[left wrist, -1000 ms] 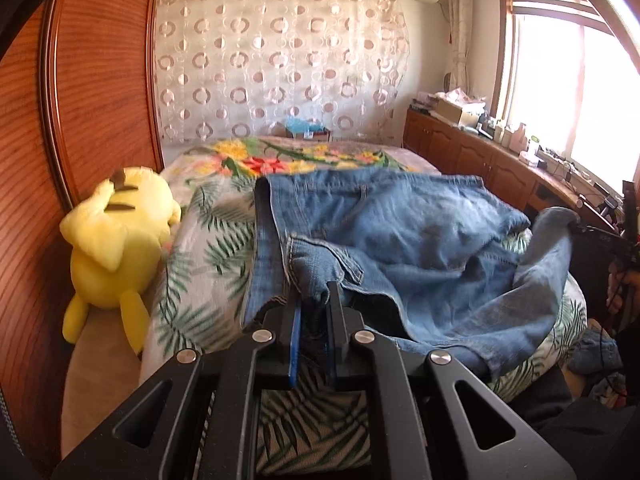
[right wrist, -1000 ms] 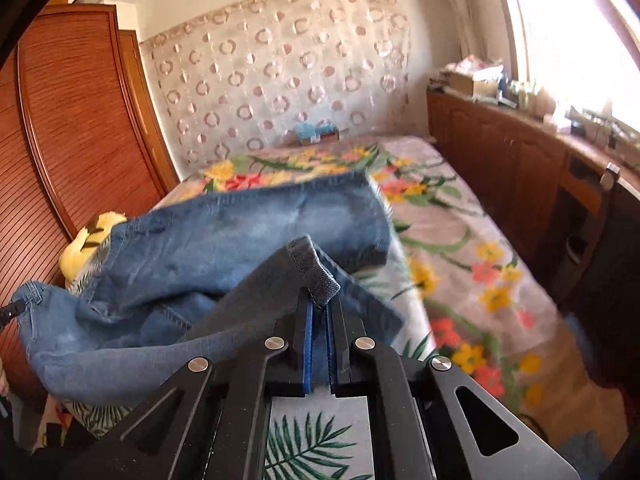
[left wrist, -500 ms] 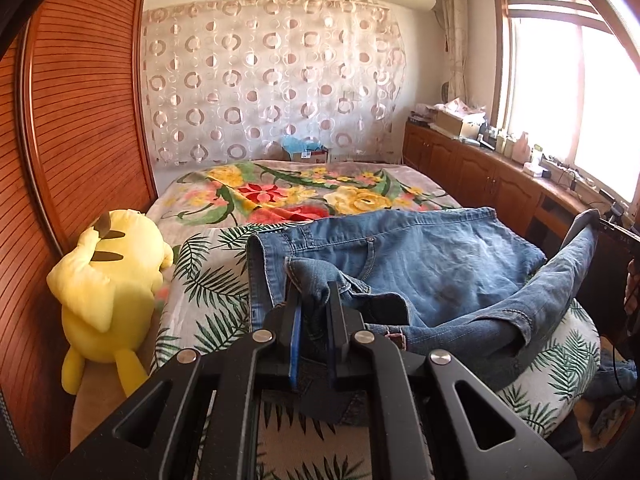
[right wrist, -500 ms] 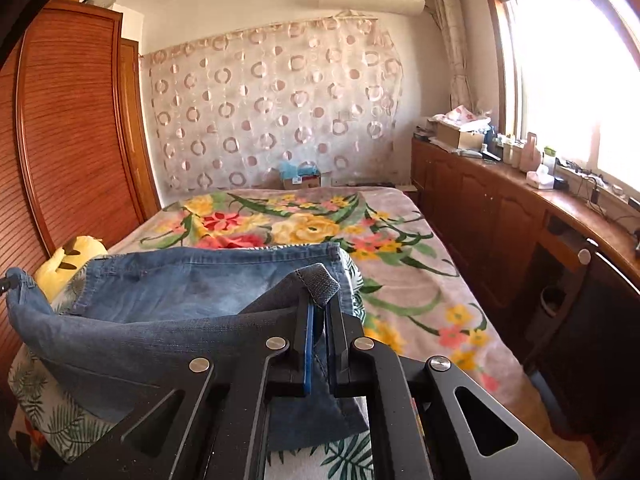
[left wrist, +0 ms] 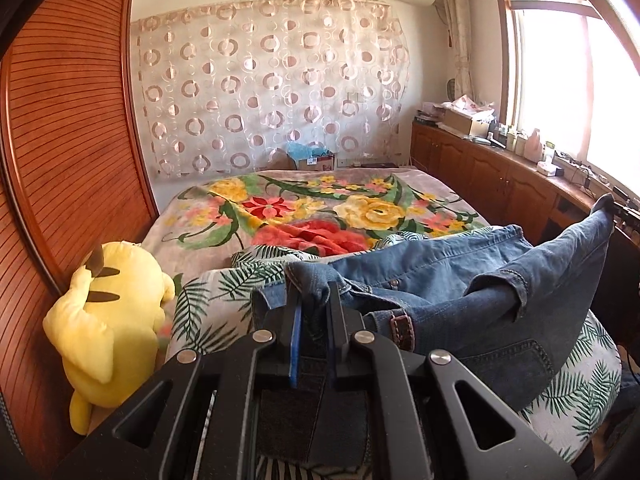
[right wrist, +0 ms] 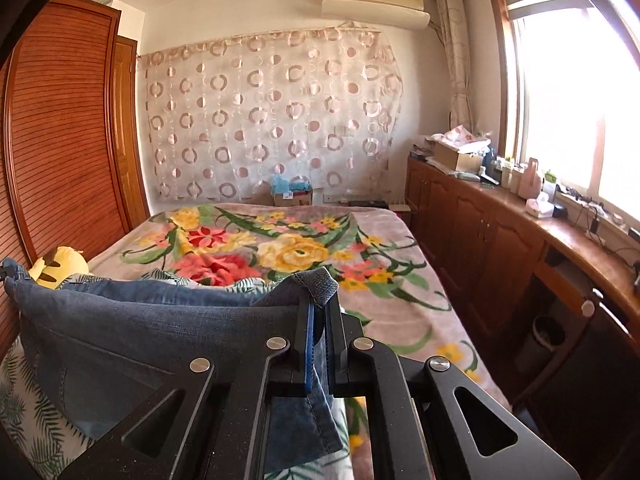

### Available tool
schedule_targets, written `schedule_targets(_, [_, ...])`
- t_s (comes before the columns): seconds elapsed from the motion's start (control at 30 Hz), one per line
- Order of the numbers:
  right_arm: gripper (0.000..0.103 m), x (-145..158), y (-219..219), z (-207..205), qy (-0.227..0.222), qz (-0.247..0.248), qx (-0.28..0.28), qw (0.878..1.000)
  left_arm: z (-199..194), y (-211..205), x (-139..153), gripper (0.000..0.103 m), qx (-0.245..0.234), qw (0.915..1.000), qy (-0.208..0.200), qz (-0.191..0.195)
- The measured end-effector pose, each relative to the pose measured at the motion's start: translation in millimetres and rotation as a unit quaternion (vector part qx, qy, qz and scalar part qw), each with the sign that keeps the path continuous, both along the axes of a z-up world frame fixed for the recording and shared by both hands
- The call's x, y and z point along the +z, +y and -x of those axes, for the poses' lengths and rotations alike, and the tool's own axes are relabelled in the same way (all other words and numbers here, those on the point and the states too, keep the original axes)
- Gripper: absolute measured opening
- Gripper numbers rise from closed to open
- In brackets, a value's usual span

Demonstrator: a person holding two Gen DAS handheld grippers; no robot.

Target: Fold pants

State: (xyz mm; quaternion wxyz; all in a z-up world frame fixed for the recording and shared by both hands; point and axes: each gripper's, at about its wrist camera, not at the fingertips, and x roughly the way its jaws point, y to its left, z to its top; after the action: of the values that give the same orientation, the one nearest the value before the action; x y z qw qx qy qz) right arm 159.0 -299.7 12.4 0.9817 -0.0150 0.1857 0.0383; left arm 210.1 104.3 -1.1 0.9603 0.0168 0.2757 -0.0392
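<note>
Blue denim pants (left wrist: 460, 280) hang stretched between my two grippers above the near end of the bed. My left gripper (left wrist: 314, 300) is shut on one corner of the pants at the left. My right gripper (right wrist: 320, 300) is shut on another corner of the pants (right wrist: 160, 328), whose cloth sags to the left. In the left wrist view the far corner rises at the right edge, where the right gripper (left wrist: 616, 208) holds it. A brown leather patch (left wrist: 402, 330) shows on the waistband. The lower part of the pants rests on the bed.
The bed has a floral blanket (left wrist: 320, 204) and a palm-leaf sheet (left wrist: 212, 304). A yellow plush toy (left wrist: 108, 320) lies at the bed's left, against the wooden wardrobe (left wrist: 60, 160). Wooden cabinets with clutter (right wrist: 500, 208) line the right wall under the window.
Both grippers have pulled back toward the near end of the bed and lifted, dragging the pants with them. More of the floral blanket now shows beyond the pants.
</note>
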Motion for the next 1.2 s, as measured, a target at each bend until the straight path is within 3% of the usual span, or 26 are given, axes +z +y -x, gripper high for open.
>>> schedule_targets(0.27, [0.004,-6.6,6.9,-35.9,-0.008,0.017,-0.007,1.000,-45.8,2.4,6.2,0.011,0.002,0.9999,-0.002,-0.012])
schedule_targets(0.57, [0.004,-32.7,30.3,-105.6,0.045,0.041,-0.008,0.998,-100.8,9.5,-30.4,0.011,0.014,0.9988,0.044,-0.015])
schedule_targets(0.87, [0.004,-41.7,47.2,-155.4,0.088,0.060,-0.014,0.994,-123.9,7.4,-57.0,0.012,0.019,0.9960,0.084,-0.021])
schedule_targets(1.0, [0.004,-34.4,46.7,-155.9,0.104,0.065,-0.017,0.992,-122.0,7.8,-55.7,0.023,0.021,0.9959,0.088,-0.010])
schedule_targets(1.07, [0.004,-31.5,47.1,-158.4,0.110,0.068,-0.018,0.992,-119.8,10.0,-52.3,0.032,0.024,0.9961,0.085,-0.004])
schedule_targets(1.13, [0.004,-29.3,47.7,-159.7,0.113,0.071,-0.019,0.991,-117.0,12.0,-48.9,0.048,0.027,0.9965,0.079,-0.002])
schedule_targets(1.2, [0.004,-27.7,48.2,-160.7,0.116,0.072,-0.019,0.991,-114.1,14.5,-46.1,0.049,0.027,0.9966,0.078,0.000])
